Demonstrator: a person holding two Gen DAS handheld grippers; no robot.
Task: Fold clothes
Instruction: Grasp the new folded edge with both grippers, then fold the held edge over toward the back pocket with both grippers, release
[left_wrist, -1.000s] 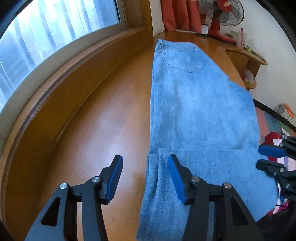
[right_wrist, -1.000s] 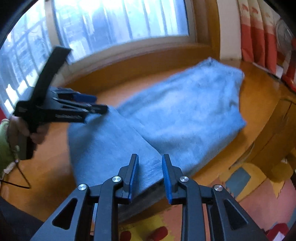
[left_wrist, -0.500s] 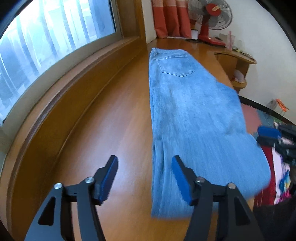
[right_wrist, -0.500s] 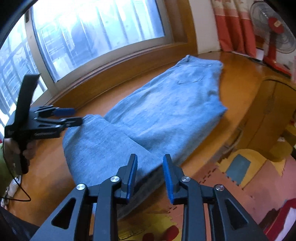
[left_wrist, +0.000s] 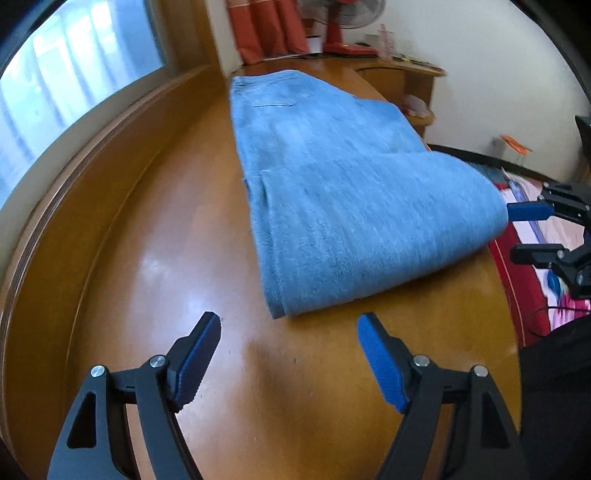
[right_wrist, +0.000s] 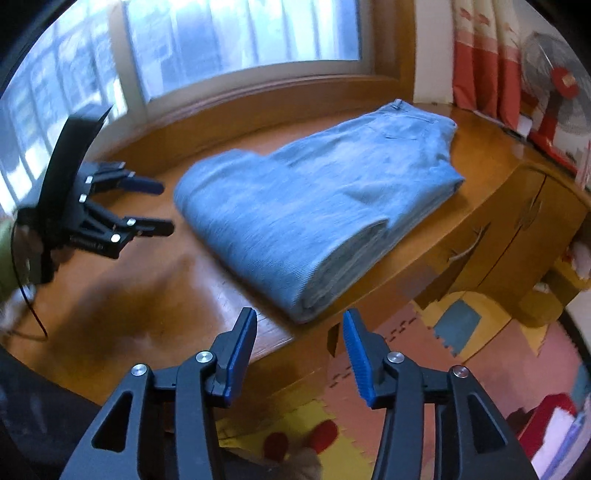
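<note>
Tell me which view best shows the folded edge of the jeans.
Right wrist view: the jeans show their stacked layers along the near fold, facing the camera. The left wrist view shows the jeans from above, layers mostly hidden.

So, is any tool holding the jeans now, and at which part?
Nothing is held. The left tool and the right tool have both just been opening, with nothing between their pads; the jeans lie folded on the wood, apart from both.

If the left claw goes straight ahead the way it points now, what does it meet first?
Probably the bare wooden platform, just short of the near folded edge of the jeans. The left claw stands open and empty, angled down at the wood; depth is hard to judge.
</note>
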